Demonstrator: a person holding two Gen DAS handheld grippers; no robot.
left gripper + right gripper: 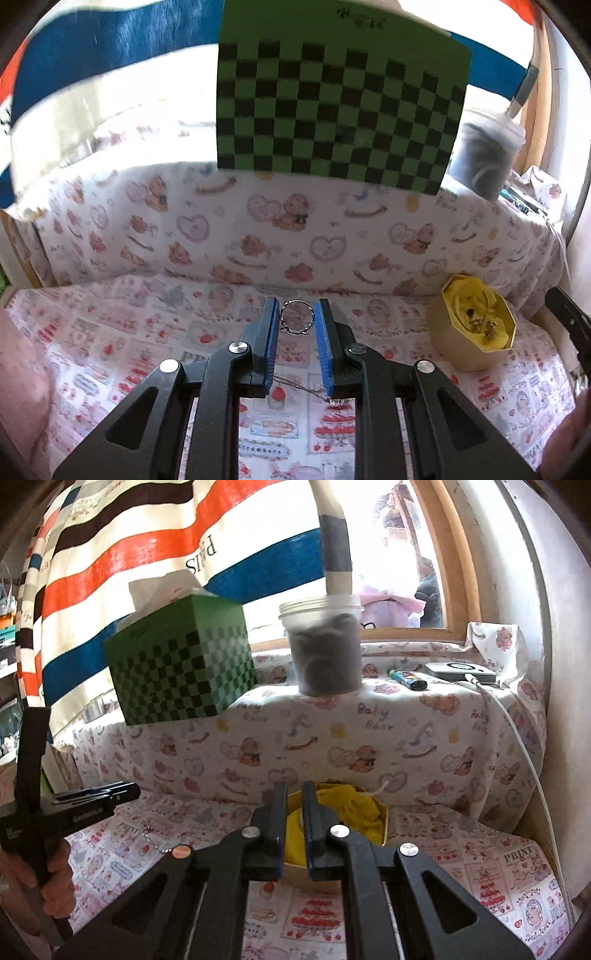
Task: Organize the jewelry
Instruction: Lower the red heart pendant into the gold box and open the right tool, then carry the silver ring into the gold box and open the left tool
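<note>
In the left wrist view a thin silver bracelet (296, 318) lies on the patterned cloth between the fingertips of my left gripper (295, 314), whose jaws stand open around it. A fine silver chain (314, 392) lies nearer, under the right finger. An octagonal box (472, 328) lined with yellow cloth stands to the right, with small gold pieces inside. In the right wrist view my right gripper (294, 794) hangs just in front of the same box (382, 825), jaws a narrow gap apart, nothing seen between them. A ball chain (155, 840) lies left.
A raised ledge covered in bear-print cloth (369, 746) runs behind the work surface. On it stand a green checkered box (177, 672), a plastic jar (325, 646), a lighter (406, 677) and a small device with a white cable (461, 672). My left gripper shows at left in the right wrist view (74, 805).
</note>
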